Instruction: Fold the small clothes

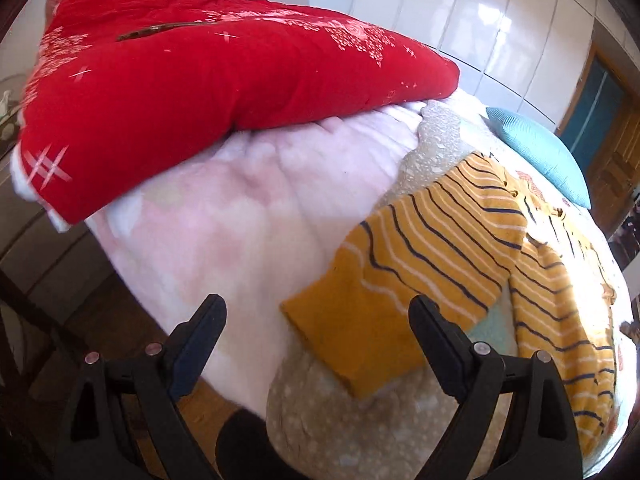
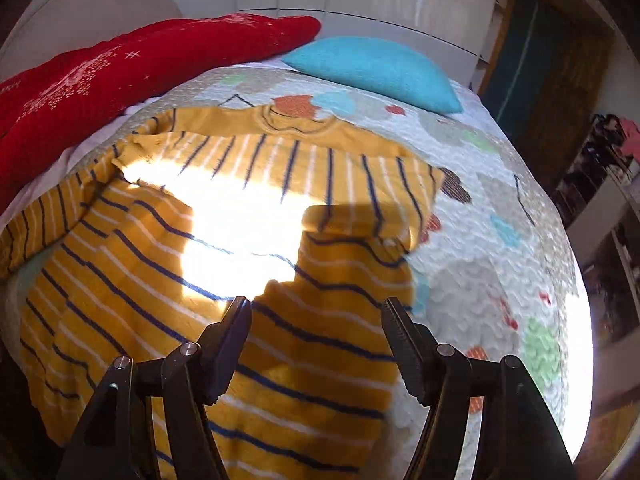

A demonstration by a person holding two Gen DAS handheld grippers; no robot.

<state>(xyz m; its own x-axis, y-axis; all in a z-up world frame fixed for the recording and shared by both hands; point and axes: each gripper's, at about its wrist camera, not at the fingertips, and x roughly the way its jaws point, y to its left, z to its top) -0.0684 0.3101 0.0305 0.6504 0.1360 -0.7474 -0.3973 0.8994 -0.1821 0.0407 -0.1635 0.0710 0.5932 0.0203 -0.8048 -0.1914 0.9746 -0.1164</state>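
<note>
Bedspread point(image 2: 480, 240) lies bare right of sweater point(image 2: 280, 320), seemingly unobstructed.

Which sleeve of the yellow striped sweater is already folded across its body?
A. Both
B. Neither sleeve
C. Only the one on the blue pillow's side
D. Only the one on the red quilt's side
C: on the yellow striped sweater that sleeve lies across the chest, while the other sleeve is still spread outward.

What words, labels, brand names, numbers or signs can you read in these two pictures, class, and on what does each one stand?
Red quilt: pale printed lettering near its far edge, upside down and too blurred to read with certainty.
Yellow striped sweater: no text visible.
Patterned bedspread: only shapes, no words.
Blue pillow: no text.
</note>
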